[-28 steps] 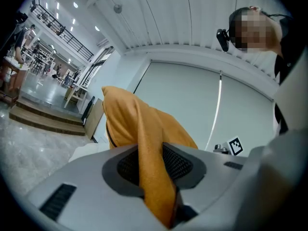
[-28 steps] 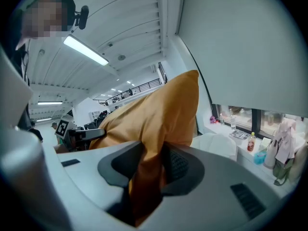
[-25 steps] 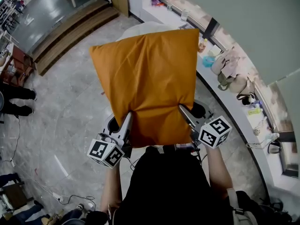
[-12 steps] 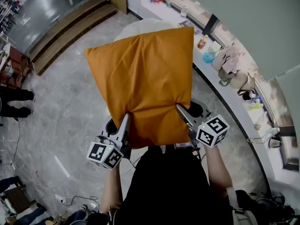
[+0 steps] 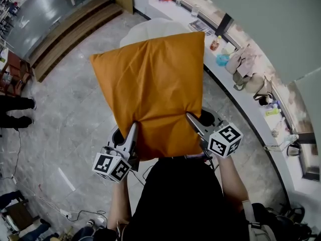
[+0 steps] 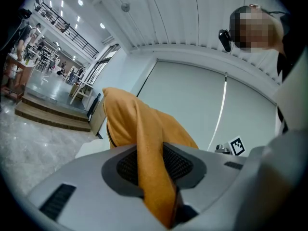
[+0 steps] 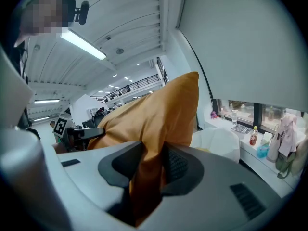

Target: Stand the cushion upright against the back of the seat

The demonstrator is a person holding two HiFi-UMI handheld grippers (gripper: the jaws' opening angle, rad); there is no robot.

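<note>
An orange cushion [image 5: 153, 92] hangs in the air in front of the person, held by its near edge. My left gripper [image 5: 134, 129] is shut on the cushion's near left part; its fabric [image 6: 154, 177] is pinched between the jaws in the left gripper view. My right gripper [image 5: 191, 118] is shut on the near right part, with the orange cloth [image 7: 147, 177] squeezed between its jaws. A white seat [image 5: 145, 29] shows beyond the cushion's far edge, mostly hidden behind it; in the right gripper view the seat [image 7: 216, 143] lies to the right of the cushion.
A curved white counter [image 5: 251, 104] with bottles, bags and a kettle runs along the right. Wooden steps [image 5: 65, 34] lie at the upper left. Grey marble floor [image 5: 65, 119] spreads to the left, with cables and people's feet at the left edge.
The cushion and both grippers have drifted slightly left and towards the seat, a little lower. Both grips are unchanged.
</note>
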